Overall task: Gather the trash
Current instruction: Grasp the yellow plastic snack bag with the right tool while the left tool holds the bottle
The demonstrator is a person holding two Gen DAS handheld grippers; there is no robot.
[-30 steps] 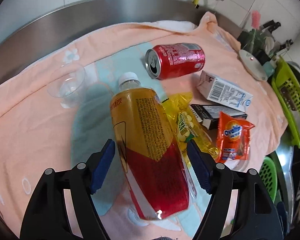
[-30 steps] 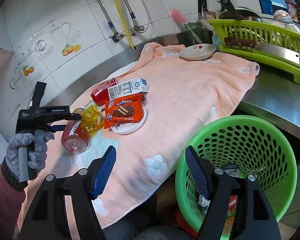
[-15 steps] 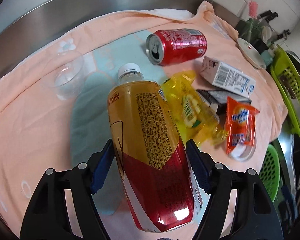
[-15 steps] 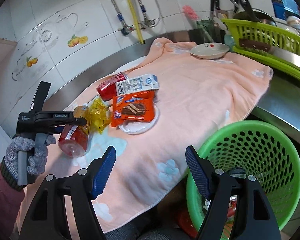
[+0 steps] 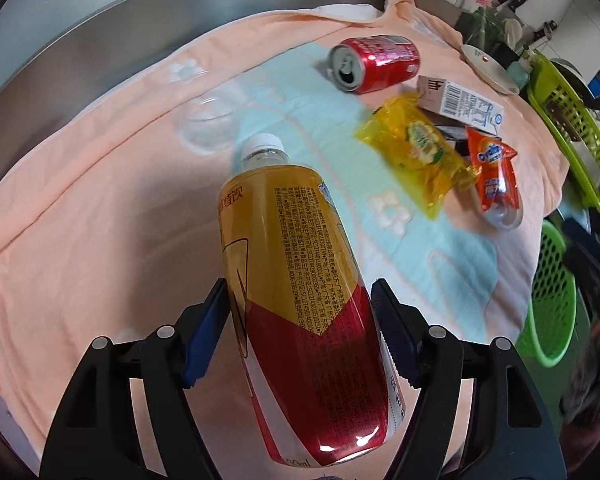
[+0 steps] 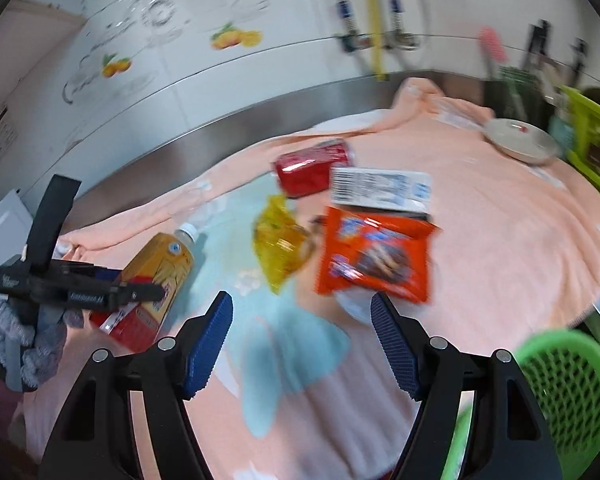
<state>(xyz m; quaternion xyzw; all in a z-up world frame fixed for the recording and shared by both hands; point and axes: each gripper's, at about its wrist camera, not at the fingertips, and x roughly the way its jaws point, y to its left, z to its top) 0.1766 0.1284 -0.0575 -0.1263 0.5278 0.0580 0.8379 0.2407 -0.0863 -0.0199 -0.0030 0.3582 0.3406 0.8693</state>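
Left wrist view: bench [image 5: 80, 52], steel, draped with a pink towel [image 5: 80, 220]; trash lies on the towel.
Bin: green basket [image 6: 568, 396] off the bench's right edge, low in the right wrist view, right hand's side.
Bottle: big drink bottle [image 5: 300, 308], yellow and red label, white cap; held in the left gripper [image 5: 300, 332], clear of the towel by the look of it.
Bottle axis: runs straight out along the fingers [image 5: 204, 336], cap away from the camera, base near the lens.
Left fingers: clamped on the bottle's lower body, one pad on each side.
Key relation: basket lies to the right of the held bottle, past the towel's edge; likely next move is carry it across and drop.
Right gripper [image 6: 302, 344]: fingers spread, nothing between them; aimed at the snack pile.
Nearest to right: orange snack pack [image 6: 376, 256], just ahead; yellow wrapper [image 6: 280, 244] to its left.
Further back: red can [image 6: 316, 168] on its side, carton [image 6: 380, 190] beside it.
Left hand [image 6: 24, 340]: gloved, gripper angled steeply down.
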